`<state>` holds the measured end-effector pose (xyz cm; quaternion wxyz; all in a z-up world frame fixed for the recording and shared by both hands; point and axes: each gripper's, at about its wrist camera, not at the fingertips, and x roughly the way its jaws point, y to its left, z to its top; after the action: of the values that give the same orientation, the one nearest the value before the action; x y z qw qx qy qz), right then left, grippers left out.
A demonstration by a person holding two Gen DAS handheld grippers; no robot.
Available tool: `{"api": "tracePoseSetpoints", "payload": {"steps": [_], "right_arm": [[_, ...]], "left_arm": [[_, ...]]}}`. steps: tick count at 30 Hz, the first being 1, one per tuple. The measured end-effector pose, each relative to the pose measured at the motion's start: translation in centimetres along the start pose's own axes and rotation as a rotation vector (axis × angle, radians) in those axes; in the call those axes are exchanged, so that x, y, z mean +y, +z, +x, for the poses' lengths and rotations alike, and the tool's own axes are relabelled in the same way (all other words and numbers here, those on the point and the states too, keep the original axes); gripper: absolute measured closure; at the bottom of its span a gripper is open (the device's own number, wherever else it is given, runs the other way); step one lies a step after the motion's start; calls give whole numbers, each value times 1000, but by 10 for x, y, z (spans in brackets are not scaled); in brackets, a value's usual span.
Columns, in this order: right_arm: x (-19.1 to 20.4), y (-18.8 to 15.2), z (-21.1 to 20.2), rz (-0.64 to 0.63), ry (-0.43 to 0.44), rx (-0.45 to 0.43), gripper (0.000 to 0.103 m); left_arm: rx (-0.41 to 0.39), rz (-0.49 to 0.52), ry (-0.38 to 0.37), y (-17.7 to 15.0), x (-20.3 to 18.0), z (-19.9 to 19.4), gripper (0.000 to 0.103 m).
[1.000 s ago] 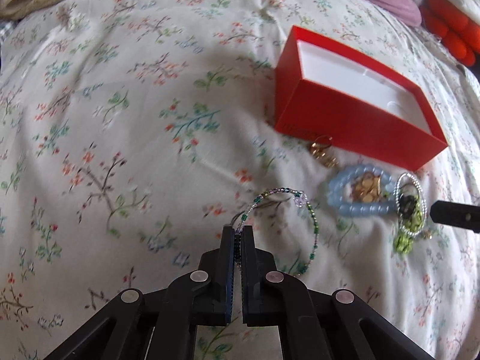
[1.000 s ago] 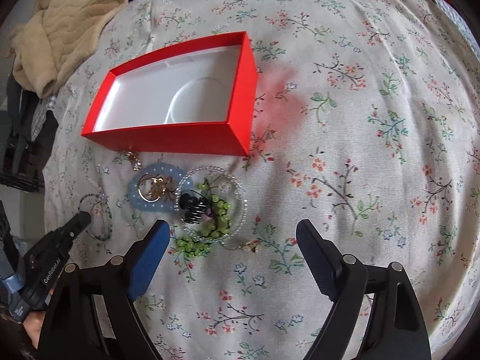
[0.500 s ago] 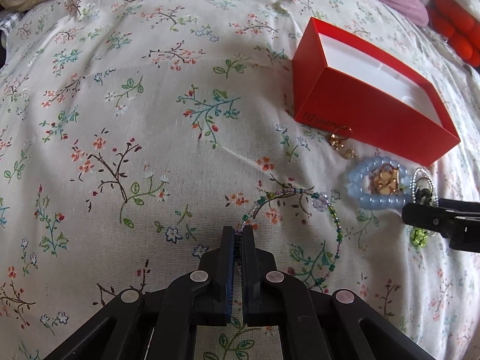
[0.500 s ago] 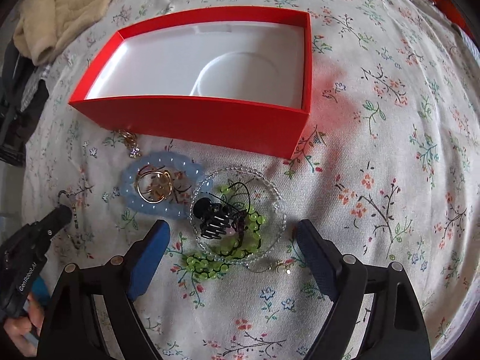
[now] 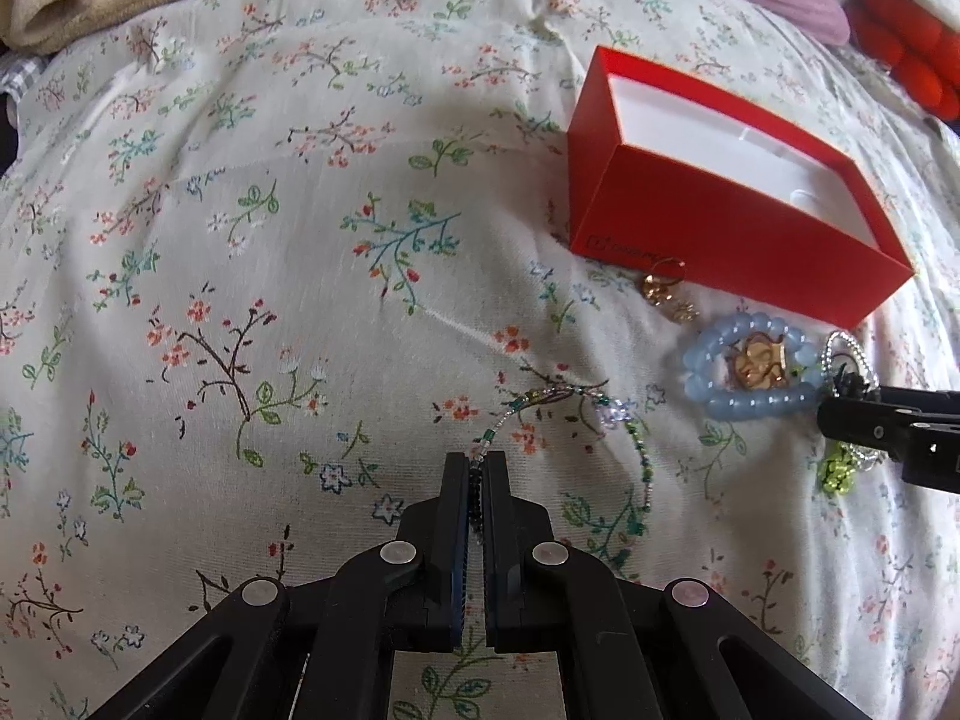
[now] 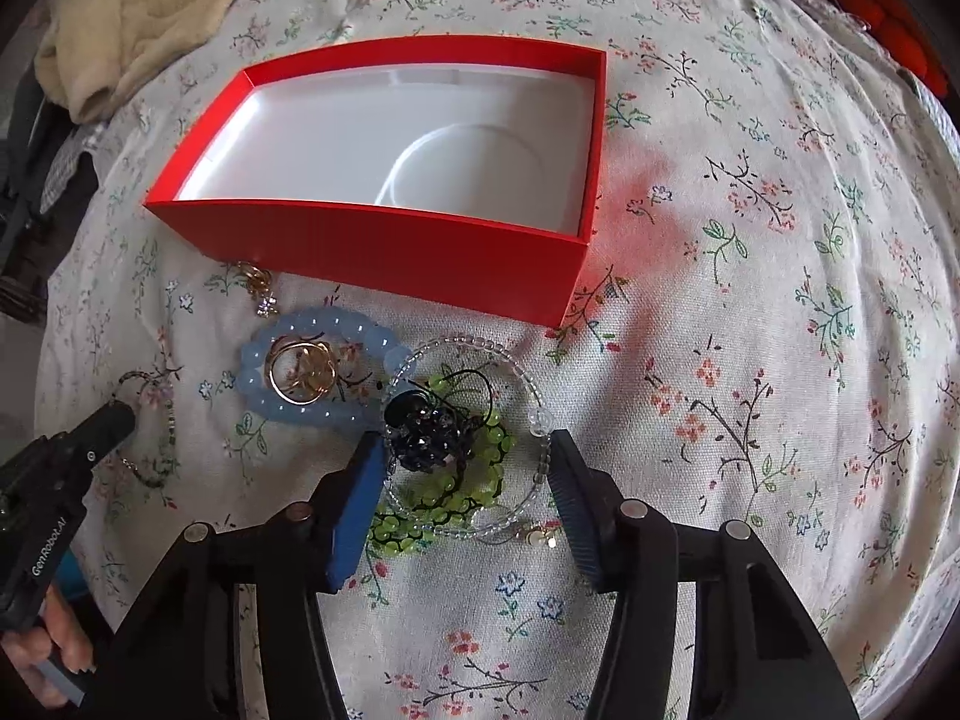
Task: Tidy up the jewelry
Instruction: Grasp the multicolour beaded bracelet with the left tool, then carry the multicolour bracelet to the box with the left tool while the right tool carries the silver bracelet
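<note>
Left wrist: left gripper (image 5: 477,468) pinching seed-bead bracelet (image 5: 630,456) | right gripper (image 6: 462,456) spread around black clip (image 6: 429,429)

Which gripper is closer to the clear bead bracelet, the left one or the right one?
Right. The right gripper is open with its fingers on either side of the clear bead bracelet. The left gripper is apart from it, shut on the thin beaded bracelet.
</note>
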<state>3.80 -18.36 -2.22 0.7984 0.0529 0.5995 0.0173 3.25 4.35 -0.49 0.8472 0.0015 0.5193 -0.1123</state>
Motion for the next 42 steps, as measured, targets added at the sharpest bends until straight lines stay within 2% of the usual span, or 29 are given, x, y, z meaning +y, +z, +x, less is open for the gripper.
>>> {"api": "tracePoseSetpoints", "payload": {"steps": [12, 25, 29, 35, 42], "right_arm": [[-9, -9, -33, 14, 37, -44, 45], [-2, -5, -81, -22, 96, -128, 45], [-4, 3, -90, -7, 116, -150, 45], [-13, 26, -97, 28, 139, -178, 45], [-21, 52, -85, 69, 177, -173, 45]], "left_arm": [[-92, 74, 14, 3, -21, -32, 103], [-153, 98, -33, 16, -37, -58, 103], [-175, 98, -80, 34, -47, -67, 103], [-191, 87, -201, 67, -67, -72, 103], [-149, 54, -315, 100, -84, -47, 103]]}}
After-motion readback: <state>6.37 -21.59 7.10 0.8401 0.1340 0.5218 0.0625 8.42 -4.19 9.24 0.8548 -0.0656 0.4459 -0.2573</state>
